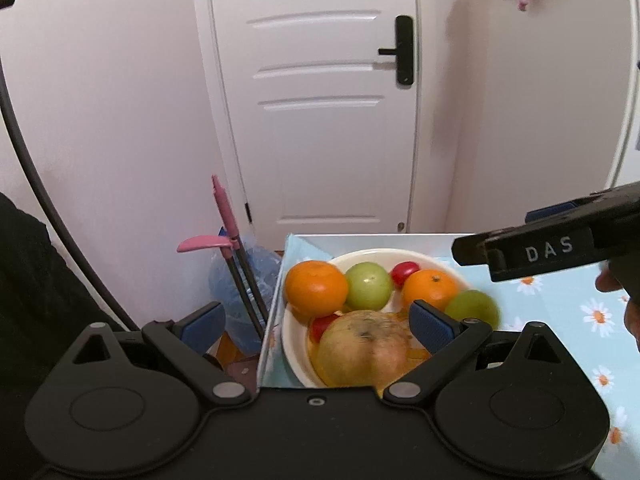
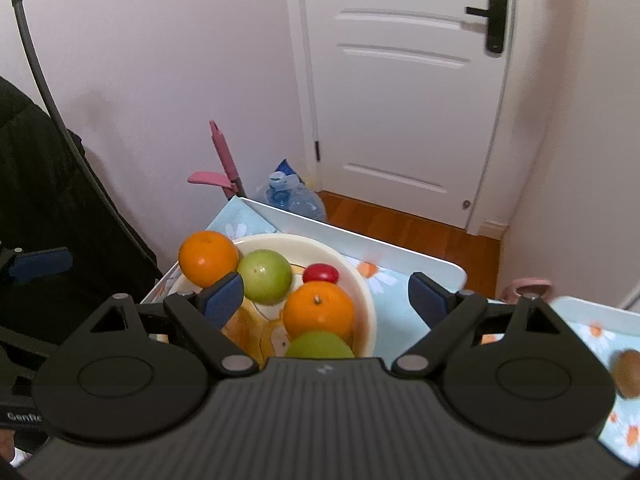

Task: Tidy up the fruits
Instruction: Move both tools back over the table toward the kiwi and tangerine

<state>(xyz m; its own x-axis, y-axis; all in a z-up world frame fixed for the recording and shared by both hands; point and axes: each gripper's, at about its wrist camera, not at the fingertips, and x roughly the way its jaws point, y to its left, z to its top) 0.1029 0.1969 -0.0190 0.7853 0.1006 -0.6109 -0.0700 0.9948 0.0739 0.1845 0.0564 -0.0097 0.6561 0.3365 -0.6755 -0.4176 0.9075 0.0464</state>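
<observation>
Already the cream plate [image 2: 370, 304] near the counter's far left corner is nearly full: an orange [image 2: 208, 258] perched on its far left rim, a green apple [image 2: 266, 276] just beside it, a small red fruit [image 2: 320, 274] behind, a second orange [image 2: 318, 312] in the middle and another green apple [image 2: 320, 345] at the near rim. From the left wrist view a large yellowish fruit [image 1: 364, 348] also lies at the near side of the plate. One brown fruit [image 2: 628, 374], probably a kiwi, sits alone on the daisy-print counter [image 2: 400, 296], well apart to the right of the plate.

The right tongs [image 2: 326, 298] hang above the plate, spread fully wide with nothing between the blue pads. The left tongs [image 1: 320, 326] are likewise released and empty, poised over the plate's near left side.

My reading is that most of the fruit is gathered and the stray brown fruit is the next piece to fetch. To do that well, the right tongs should swing toward it, come down with the pads on either side of its widest part, and close gently so it does not roll or bruise. Placement needs care: the pile is crowded and the rim orange looks precarious, so any newcomer belongs in a gap in the plate and not on top of round neighbours.
</observation>
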